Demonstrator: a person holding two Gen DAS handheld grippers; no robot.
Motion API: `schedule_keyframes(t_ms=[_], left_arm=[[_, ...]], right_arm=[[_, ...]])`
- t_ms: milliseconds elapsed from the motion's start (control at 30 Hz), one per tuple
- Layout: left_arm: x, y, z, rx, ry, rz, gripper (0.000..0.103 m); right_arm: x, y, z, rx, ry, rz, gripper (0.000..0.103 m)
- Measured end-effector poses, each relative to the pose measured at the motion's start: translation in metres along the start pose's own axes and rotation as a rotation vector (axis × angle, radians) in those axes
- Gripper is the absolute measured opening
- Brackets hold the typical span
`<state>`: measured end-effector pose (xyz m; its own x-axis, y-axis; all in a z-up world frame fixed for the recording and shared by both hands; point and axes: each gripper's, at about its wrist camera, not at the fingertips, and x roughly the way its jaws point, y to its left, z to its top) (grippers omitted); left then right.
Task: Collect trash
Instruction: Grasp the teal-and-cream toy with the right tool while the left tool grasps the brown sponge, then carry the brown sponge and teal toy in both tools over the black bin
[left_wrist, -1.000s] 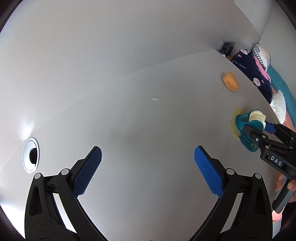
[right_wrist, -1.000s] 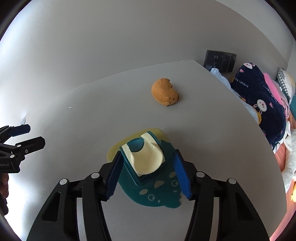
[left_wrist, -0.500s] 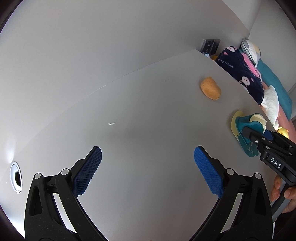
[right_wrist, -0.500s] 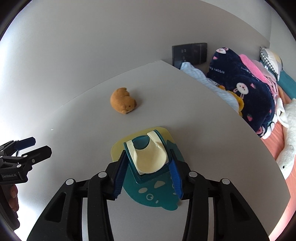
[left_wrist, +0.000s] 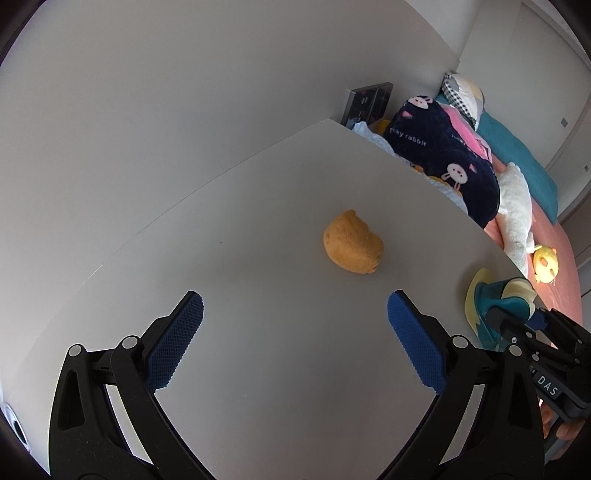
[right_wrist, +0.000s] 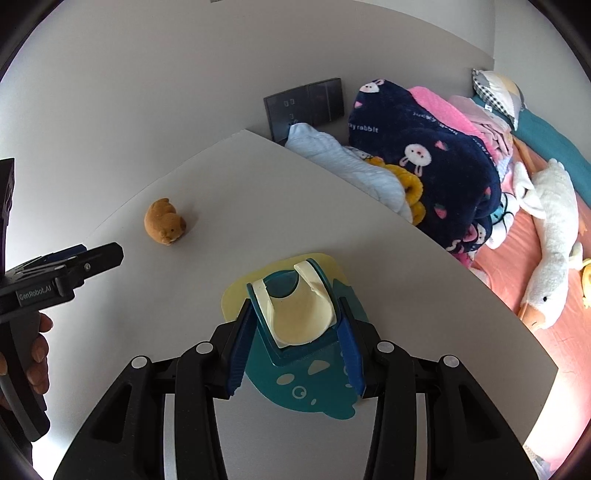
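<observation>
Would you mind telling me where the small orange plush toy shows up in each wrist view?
Left wrist: orange plush toy at centre, on the table, ahead of the open left gripper.
Right wrist: the toy at left, near the table's far edge.
Shared landmark: navy rabbit blanket beyond the table.

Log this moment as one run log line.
left gripper: open, facing orange toy | right gripper: shut on teal dustpan | table: toy not collected

right hand-held gripper (right_wrist: 293, 334) clamping teal dustpan (right_wrist: 295, 321); brown toy (right_wrist: 164, 221) beyond
</observation>
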<state>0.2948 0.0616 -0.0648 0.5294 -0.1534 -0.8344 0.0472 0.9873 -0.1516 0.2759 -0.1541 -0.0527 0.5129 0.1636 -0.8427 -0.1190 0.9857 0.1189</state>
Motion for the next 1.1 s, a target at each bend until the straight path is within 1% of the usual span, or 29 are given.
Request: schedule_keyframes(t_ms=[233, 367, 433, 467, 500, 533, 600, 633, 867, 1100], left_arm=[[0.020, -0.012, 0.019, 0.005, 0.014, -0.033, 0.097], [0.033, -0.020, 0.026, 0.029, 0.026, -0.027, 0.097], [0.038, -0.024, 0.027, 0.050, 0.026, -0.016, 0.090], [0.041, -0.026, 0.028, 0.064, 0.030, -0.011, 0.078], [0.044, -0.028, 0.028, 0.073, 0.037, -0.011, 0.071], [0.046, -0.029, 0.028, 0.079, 0.039, -0.007, 0.061], [0.046, -0.031, 0.029, 0.092, 0.031, 0.005, 0.049], [0.046, -0.032, 0.030, 0.094, 0.030, 0.004, 0.047], [0.042, -0.035, 0.022, 0.102, 0.027, 0.008, 0.046], [0.016, -0.051, 0.007, 0.130, 0.008, -0.007, 0.046]], right_arm=[[0.000, -0.023, 0.011, 0.073, -0.014, -0.048, 0.045], [-0.003, -0.028, 0.019, 0.094, -0.026, -0.055, 0.045], [-0.007, -0.029, 0.021, 0.092, -0.033, -0.054, 0.045], [-0.009, -0.029, 0.022, 0.089, -0.036, -0.055, 0.045], [-0.011, -0.029, 0.022, 0.086, -0.039, -0.056, 0.045], [-0.013, -0.030, 0.022, 0.084, -0.040, -0.057, 0.045], [-0.017, -0.031, 0.020, 0.082, -0.043, -0.061, 0.045], [-0.019, -0.032, 0.019, 0.084, -0.043, -0.064, 0.045], [-0.035, -0.041, 0.008, 0.100, -0.044, -0.073, 0.045], [-0.062, -0.049, -0.005, 0.120, -0.063, -0.076, 0.045]])
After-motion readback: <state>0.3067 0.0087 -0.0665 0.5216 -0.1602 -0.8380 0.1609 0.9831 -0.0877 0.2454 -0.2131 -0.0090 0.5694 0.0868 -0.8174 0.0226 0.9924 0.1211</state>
